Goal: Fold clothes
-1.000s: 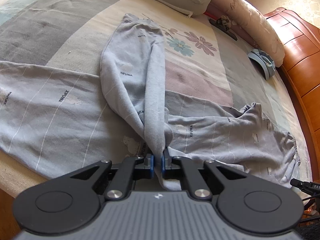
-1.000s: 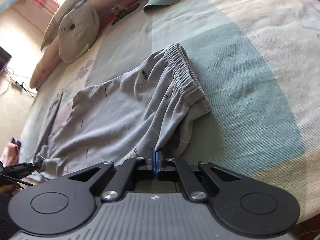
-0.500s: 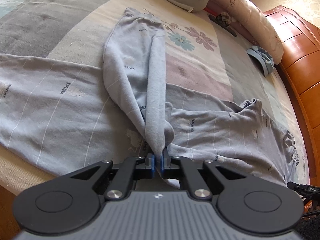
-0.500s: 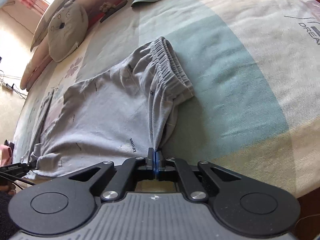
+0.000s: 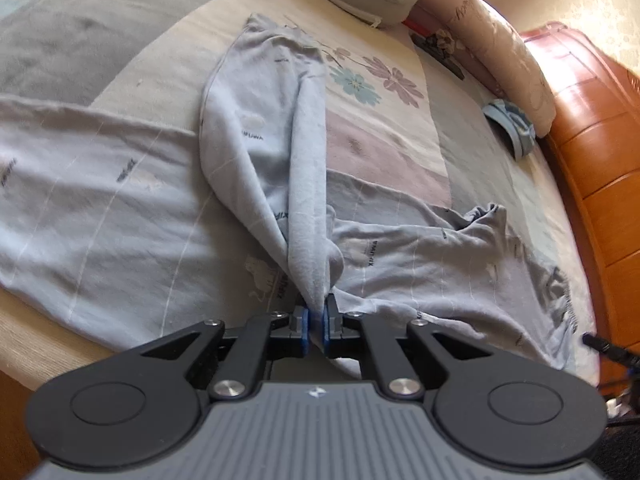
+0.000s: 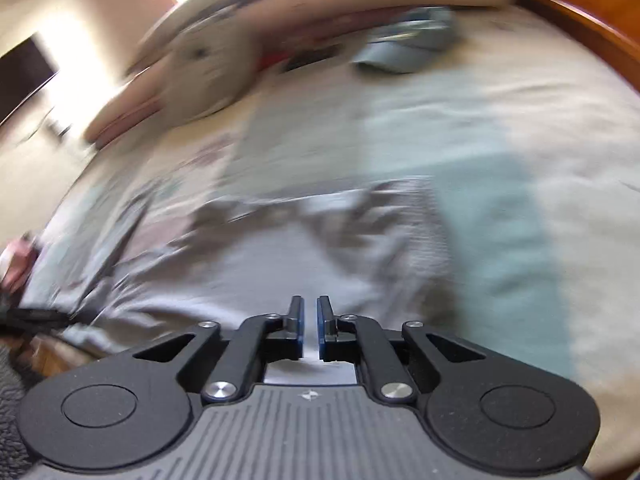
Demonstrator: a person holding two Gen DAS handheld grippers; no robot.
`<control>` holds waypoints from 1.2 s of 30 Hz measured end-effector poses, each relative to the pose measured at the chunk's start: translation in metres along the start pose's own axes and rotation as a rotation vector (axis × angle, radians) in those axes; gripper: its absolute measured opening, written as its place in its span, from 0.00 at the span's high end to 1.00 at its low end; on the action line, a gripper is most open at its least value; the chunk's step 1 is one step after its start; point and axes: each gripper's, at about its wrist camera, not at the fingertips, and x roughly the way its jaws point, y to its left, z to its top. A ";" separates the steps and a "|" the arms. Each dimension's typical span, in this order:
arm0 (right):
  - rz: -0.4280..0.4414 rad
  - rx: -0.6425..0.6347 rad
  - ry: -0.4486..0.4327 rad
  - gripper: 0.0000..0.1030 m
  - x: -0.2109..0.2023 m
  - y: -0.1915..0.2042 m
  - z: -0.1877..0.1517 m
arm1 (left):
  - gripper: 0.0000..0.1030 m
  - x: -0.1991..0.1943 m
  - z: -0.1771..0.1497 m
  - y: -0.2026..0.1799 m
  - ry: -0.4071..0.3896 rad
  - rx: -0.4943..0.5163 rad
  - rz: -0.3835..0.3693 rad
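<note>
The left gripper (image 5: 315, 317) is clenched on a fold of the grey trousers (image 5: 264, 168), spread on the bed (image 5: 384, 136) – one leg runs far. The right gripper (image 6: 308, 320) is released, seemingly holding nothing – its view is blurred.

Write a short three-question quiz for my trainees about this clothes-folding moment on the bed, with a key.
1. True or false: the left tongs are shut on a fold of the grey trousers.
2. Multiple choice: the right tongs are A) gripping the waistband, B) open with nothing between them, C) out of view.
3. Fill in: the flower pattern is printed on the ____.

Key: 1 true; 2 B; 3 bedspread.
</note>
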 end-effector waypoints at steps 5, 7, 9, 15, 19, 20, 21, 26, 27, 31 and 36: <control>0.117 -0.248 0.145 0.90 0.053 0.044 -0.002 | 0.88 0.007 -0.005 0.002 -0.001 -0.030 -0.037; 0.124 -0.391 0.210 0.90 0.075 0.065 -0.006 | 0.88 0.007 -0.006 0.002 -0.005 -0.035 -0.047; 0.141 -0.522 0.244 0.84 0.086 0.082 -0.008 | 0.89 0.008 -0.007 0.002 -0.009 -0.039 -0.051; 0.119 -0.913 0.297 0.79 0.098 0.118 -0.024 | 0.90 0.008 -0.009 0.005 -0.016 -0.051 -0.064; 0.089 -1.070 0.307 0.79 0.102 0.129 -0.033 | 0.95 0.007 -0.009 0.002 -0.024 -0.017 -0.043; 0.084 -1.075 0.311 0.82 0.102 0.130 -0.034 | 0.97 0.006 -0.009 0.001 -0.028 -0.009 -0.042; 0.080 -1.074 0.316 0.95 0.102 0.132 -0.033 | 0.98 0.004 -0.009 0.000 -0.030 0.000 -0.042; 0.092 -0.978 0.352 0.96 0.103 0.129 -0.025 | 0.93 -0.009 -0.012 0.004 -0.014 0.025 -0.037; 0.092 -0.955 0.368 0.96 0.105 0.128 -0.024 | 0.89 -0.011 -0.012 0.007 -0.006 0.016 -0.028; 0.090 -0.863 0.332 0.90 0.099 0.125 -0.013 | 0.82 -0.032 -0.007 0.015 -0.021 0.024 0.003; 0.073 -0.678 0.219 0.69 0.105 0.110 0.014 | 0.69 -0.057 0.021 0.004 -0.105 0.125 0.039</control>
